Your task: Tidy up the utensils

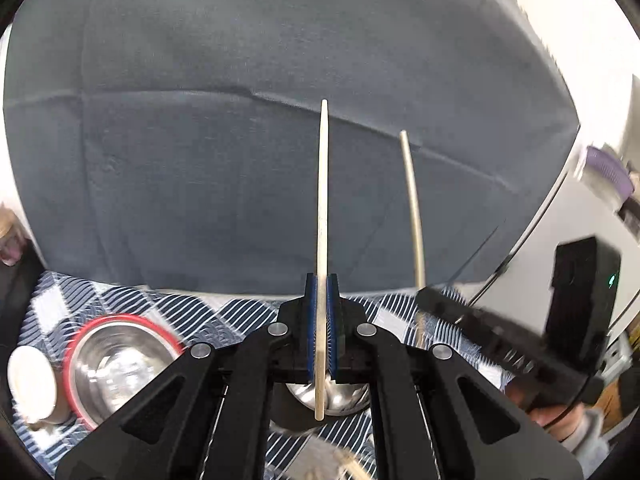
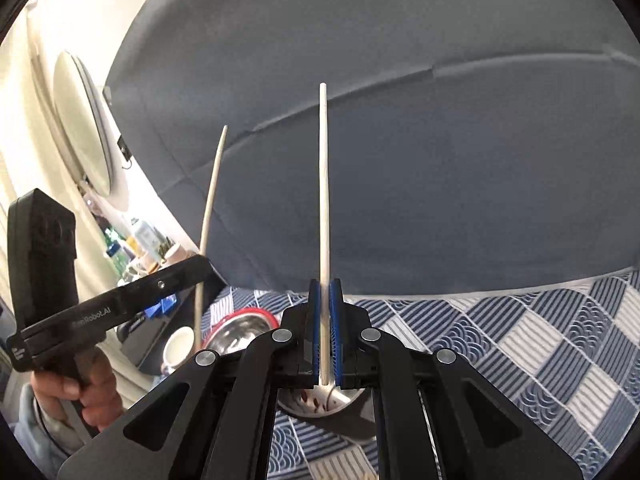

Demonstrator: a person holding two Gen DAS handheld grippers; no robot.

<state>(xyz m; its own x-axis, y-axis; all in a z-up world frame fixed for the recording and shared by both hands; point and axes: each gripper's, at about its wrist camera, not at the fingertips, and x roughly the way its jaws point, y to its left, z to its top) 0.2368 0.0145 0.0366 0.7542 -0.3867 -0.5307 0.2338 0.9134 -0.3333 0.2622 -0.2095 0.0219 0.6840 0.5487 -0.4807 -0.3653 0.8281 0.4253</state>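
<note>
My left gripper (image 1: 322,320) is shut on a pale wooden chopstick (image 1: 323,200) that stands upright between its blue pads. My right gripper (image 2: 325,328) is shut on a second wooden chopstick (image 2: 324,200), also upright. Each gripper shows in the other's view: the right one with its chopstick (image 1: 412,208) to the right of the left gripper, the left one with its chopstick (image 2: 210,216) to the left of the right gripper. A steel cup (image 2: 320,402) sits just below the right gripper's fingers; a steel cup (image 1: 340,400) also shows under the left gripper.
A steel bowl with a red rim (image 1: 116,360) and a white cup (image 1: 32,384) stand on the blue patterned tablecloth (image 2: 520,340). A grey-blue cushion (image 1: 240,140) rises behind the table. A cluttered shelf (image 2: 136,248) is at the left.
</note>
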